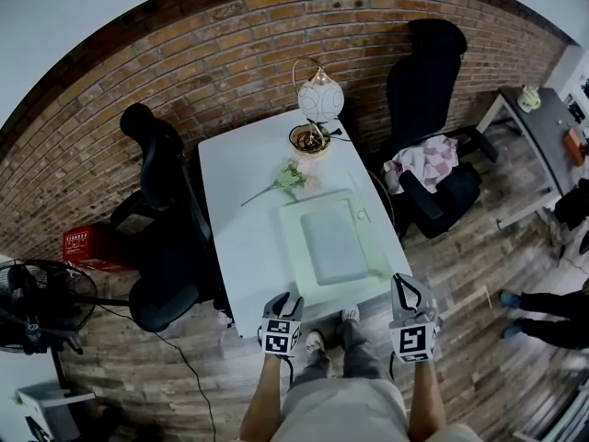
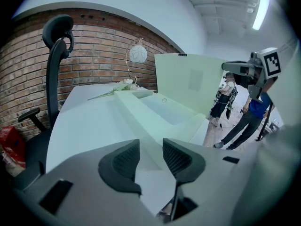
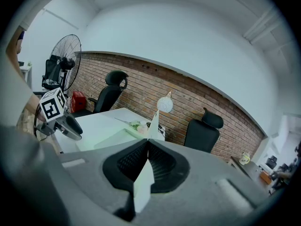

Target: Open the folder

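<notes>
My right gripper (image 3: 146,161) is squeezed tight on the thin edge of the folder's cover (image 2: 188,81). I hold it this way so the cover stands up off the rest of the folder (image 1: 336,247), like a big page being turned. The folder lies on the near right part of the white desk (image 1: 244,238). To me it looks partly open, not all the way.

My left gripper (image 2: 150,159) is let go, with its jaws apart and nothing between them. It waits by the near edge of the desk, left of the folder. I think it is there to press the bottom part down if the folder slides.

The desk is flat and smooth. A flower (image 1: 288,180) lies past the folder, and a round lamp (image 1: 319,95) stands at the far end. A black chair (image 1: 156,164) sits on the left. Another chair (image 1: 425,72) on the right has a cloth (image 1: 425,162) on it. Behind them is a brick wall (image 1: 184,53). The floor (image 1: 479,274) is wood, and a fan (image 1: 37,297) stands far to the left.
</notes>
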The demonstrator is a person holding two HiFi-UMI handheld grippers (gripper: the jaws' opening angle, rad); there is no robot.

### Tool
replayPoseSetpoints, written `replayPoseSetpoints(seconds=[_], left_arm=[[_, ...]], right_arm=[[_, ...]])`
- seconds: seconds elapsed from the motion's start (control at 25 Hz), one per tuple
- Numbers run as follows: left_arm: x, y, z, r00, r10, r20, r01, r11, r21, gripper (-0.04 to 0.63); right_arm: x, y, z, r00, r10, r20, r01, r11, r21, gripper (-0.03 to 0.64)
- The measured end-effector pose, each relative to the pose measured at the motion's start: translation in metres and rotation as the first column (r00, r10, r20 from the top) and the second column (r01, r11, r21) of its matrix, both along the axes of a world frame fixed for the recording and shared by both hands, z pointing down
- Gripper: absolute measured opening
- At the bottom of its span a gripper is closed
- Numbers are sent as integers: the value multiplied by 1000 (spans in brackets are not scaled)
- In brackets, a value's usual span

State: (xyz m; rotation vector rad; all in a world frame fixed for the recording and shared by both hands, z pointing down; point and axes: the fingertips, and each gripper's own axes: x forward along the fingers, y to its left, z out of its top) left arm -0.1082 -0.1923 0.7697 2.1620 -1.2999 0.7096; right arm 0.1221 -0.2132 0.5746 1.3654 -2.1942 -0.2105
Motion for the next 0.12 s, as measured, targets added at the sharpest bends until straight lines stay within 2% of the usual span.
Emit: replayPoseSetpoints(seconds=[0.12], left_arm=[[1, 1, 0, 1000, 0, 2, 0, 1000, 0, 155]], right_arm=[[0, 0, 0, 1000, -14, -12, 14, 1000, 13, 8]])
